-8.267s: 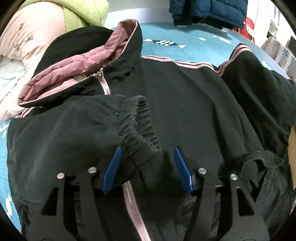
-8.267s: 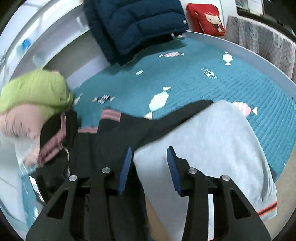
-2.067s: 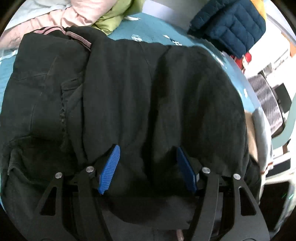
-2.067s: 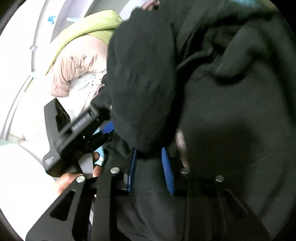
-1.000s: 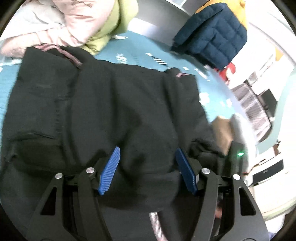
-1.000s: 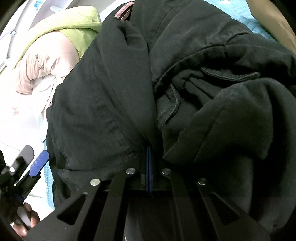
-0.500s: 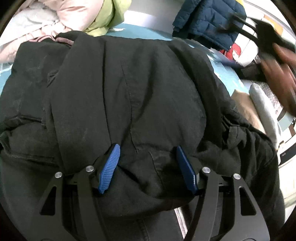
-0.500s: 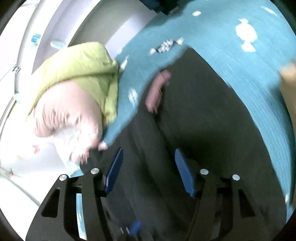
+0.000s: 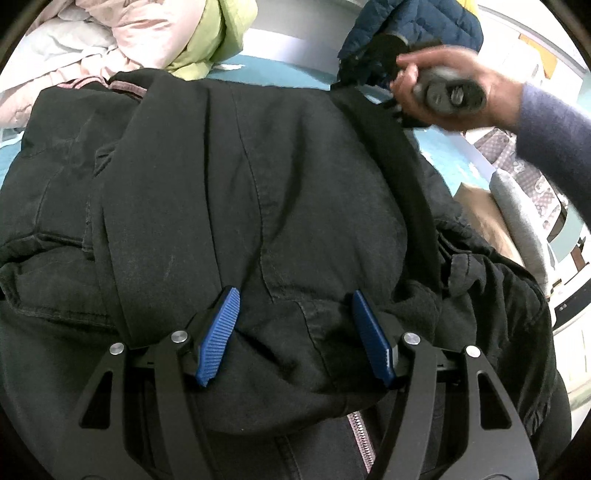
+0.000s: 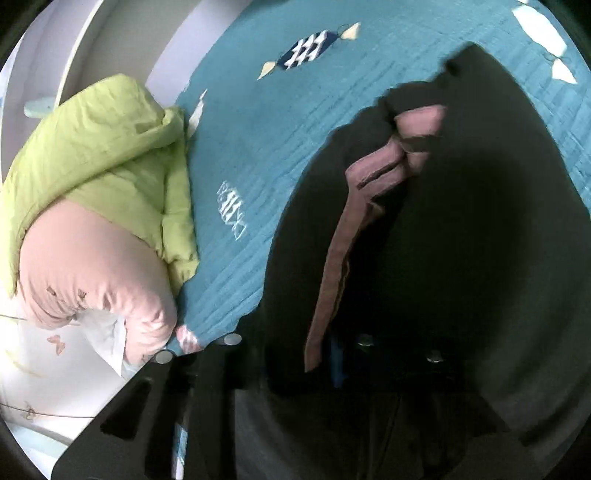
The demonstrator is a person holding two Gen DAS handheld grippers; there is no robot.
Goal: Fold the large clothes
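A black jacket [image 9: 258, 192] with pink trim lies folded over on the teal bedspread [image 10: 258, 122]. My left gripper [image 9: 295, 332] is open, its blue pads on either side of a fold of the jacket's near edge, not closed on it. In the left wrist view the person's right hand [image 9: 454, 88] holds the right gripper tool over the jacket's far right corner. In the right wrist view the jacket [image 10: 461, 240] and its pink trim [image 10: 351, 221] cover the right gripper's fingers, so its jaws are hidden.
A green and pink puffy bedding pile [image 10: 92, 192] lies at the far left. A navy puffer jacket [image 9: 417, 29] lies at the back. Folded grey and tan clothes [image 9: 509, 206] sit at the right edge of the bed.
The right gripper swung up and across to the jacket's far corner and now sits under the fabric. The left gripper stayed open at the near fold.
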